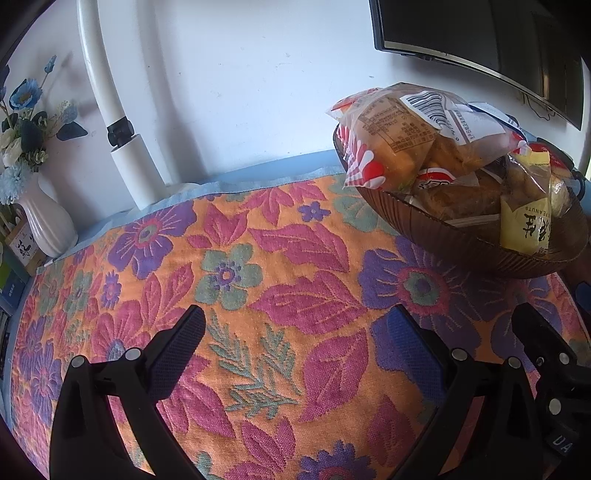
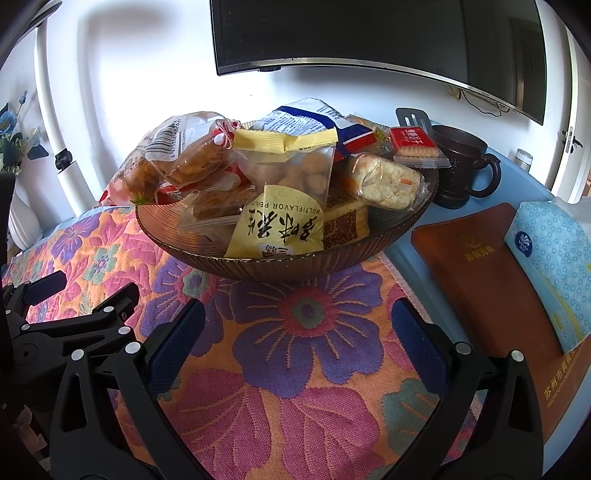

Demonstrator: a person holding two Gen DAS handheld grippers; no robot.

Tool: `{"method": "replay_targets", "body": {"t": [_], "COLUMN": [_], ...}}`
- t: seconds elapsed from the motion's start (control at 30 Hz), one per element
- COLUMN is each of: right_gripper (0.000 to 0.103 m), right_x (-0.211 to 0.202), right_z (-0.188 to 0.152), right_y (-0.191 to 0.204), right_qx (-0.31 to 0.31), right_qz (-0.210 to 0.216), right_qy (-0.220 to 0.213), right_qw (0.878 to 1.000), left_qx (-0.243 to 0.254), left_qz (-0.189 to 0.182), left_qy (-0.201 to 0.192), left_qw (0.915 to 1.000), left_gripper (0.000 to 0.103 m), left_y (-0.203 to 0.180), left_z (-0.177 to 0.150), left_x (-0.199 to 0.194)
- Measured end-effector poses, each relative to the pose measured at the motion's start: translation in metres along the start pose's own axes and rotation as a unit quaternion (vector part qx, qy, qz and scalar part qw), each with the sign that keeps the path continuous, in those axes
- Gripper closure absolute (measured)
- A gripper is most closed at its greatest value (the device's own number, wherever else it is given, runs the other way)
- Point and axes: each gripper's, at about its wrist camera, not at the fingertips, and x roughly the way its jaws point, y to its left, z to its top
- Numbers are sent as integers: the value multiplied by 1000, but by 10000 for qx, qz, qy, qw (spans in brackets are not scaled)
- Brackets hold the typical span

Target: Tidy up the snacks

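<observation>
Both grippers hover low over the flowered cloth (image 2: pixel 295 332) that covers the tabletop (image 2: pixel 406 258), side by side and well short of the snacks. The left gripper (image 1: pixel 295 325) stands spread wide, its fingers apart with nothing but woven petals between them. The right gripper (image 2: pixel 295 314) is likewise released, its jaws wide and empty, pointed straight at the bowl (image 2: pixel 280 266).

That bowl, a ribbed brown dish, sits on the far part of the cloth and is piled high with wrapped snacks. At the front leans a yellow peanut packet (image 2: pixel 277 229) with its clear window showing round nuts. To its left lies a bread packet (image 2: pixel 184 155) with a barcode facing up; in the left wrist view the same bread packet (image 1: pixel 406 136) tops the heap. On the right side of the pile rests a rice cracker bar (image 2: pixel 388 181), behind it a small red biscuit pack (image 2: pixel 413 144), and at the back a blue-and-white bag (image 2: pixel 314 118).

Just beside the bowl, off the cloth, stands a dark mug (image 2: pixel 461 166). Nearer the right gripper lie a brown pad (image 2: pixel 480 288) and a blue tissue pack (image 2: pixel 554 266). A white vase (image 1: pixel 44 221) of blue flowers stands at the far left against the wall, and a dark screen (image 2: pixel 369 33) hangs above.
</observation>
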Motion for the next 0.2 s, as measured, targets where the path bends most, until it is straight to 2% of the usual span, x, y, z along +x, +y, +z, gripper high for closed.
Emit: {"method": "replay_targets", "body": {"t": [0.2], "right_gripper": [3], "right_x": [1], "right_z": [1], "right_y": [-1], "right_qx": [1], "right_qz": [26], "right_qy": [-1], "right_qw": [10000], "left_qx": [-4], "left_qz": [-7], "left_qy": [36], "left_qw": [10000], "left_gripper": [5], "left_y": [-1], "left_z": [-1], "left_x": [3]}}
